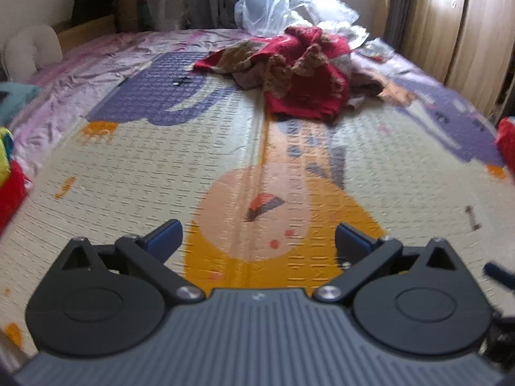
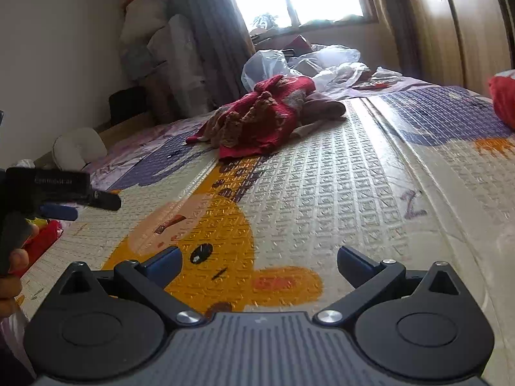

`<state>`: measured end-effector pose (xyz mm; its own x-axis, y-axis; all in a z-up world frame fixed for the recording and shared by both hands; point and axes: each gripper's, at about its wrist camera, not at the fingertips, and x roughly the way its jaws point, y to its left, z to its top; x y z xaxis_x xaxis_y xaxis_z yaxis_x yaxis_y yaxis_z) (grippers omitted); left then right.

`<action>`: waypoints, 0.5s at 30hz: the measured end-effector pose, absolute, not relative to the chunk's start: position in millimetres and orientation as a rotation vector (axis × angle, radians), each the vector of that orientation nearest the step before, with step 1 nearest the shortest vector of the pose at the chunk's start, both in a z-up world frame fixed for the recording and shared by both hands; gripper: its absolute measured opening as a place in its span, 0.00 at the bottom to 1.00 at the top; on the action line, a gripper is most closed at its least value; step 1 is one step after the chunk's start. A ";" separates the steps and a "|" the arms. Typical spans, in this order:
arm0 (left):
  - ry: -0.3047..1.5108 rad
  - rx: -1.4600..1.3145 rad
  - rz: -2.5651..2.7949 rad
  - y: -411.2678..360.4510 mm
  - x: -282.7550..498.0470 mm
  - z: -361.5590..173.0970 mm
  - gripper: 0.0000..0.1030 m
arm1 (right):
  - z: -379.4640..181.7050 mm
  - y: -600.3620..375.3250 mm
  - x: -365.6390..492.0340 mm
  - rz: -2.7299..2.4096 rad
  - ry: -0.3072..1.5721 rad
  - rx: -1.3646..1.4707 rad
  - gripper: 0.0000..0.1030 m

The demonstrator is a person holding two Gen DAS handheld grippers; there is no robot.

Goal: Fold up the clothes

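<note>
A crumpled red and tan knitted garment (image 1: 299,70) lies in a heap at the far end of the cartoon play mat (image 1: 161,173). It also shows in the right wrist view (image 2: 260,119), with a dull pink cloth (image 2: 322,109) beside it. My left gripper (image 1: 259,241) is open and empty, low over the mat's orange bear print, well short of the heap. My right gripper (image 2: 259,267) is open and empty over the same mat (image 2: 338,186). The left gripper shows at the left edge of the right wrist view (image 2: 64,206), held by a hand.
Clear plastic bags (image 1: 267,9) lie behind the heap. Red cloth sits at the mat's left edge (image 1: 11,193) and right edge (image 1: 507,141). A white neck pillow (image 2: 79,151) is at the far left. Curtains and a wardrobe (image 2: 450,25) stand on the right.
</note>
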<state>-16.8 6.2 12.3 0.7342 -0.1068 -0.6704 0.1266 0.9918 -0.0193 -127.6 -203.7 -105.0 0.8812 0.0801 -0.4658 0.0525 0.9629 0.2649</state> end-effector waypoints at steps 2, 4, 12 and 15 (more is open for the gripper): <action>0.721 0.063 -0.108 3.0 -18.2 14.6 1.00 | -102.1 -202.4 -118.8 0.025 0.491 0.262 0.99; 0.693 0.110 -0.087 -0.9 -21.1 19.3 1.00 | -97.4 -200.6 -109.3 0.038 0.484 0.242 0.99; 0.602 0.159 -0.005 -4.5 -25.5 51.5 1.00 | -98.8 -204.5 -92.0 0.071 0.427 0.276 0.99; 0.592 0.161 0.090 -12.6 -15.9 61.4 1.00 | -98.6 -215.4 -86.9 0.078 0.447 0.359 0.99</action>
<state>-15.9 -12.6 61.4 0.8264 0.1305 -0.5477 -0.0382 0.9835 0.1768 -86.9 -215.4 -98.6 0.9001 0.1519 -0.4084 0.0040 0.9343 0.3564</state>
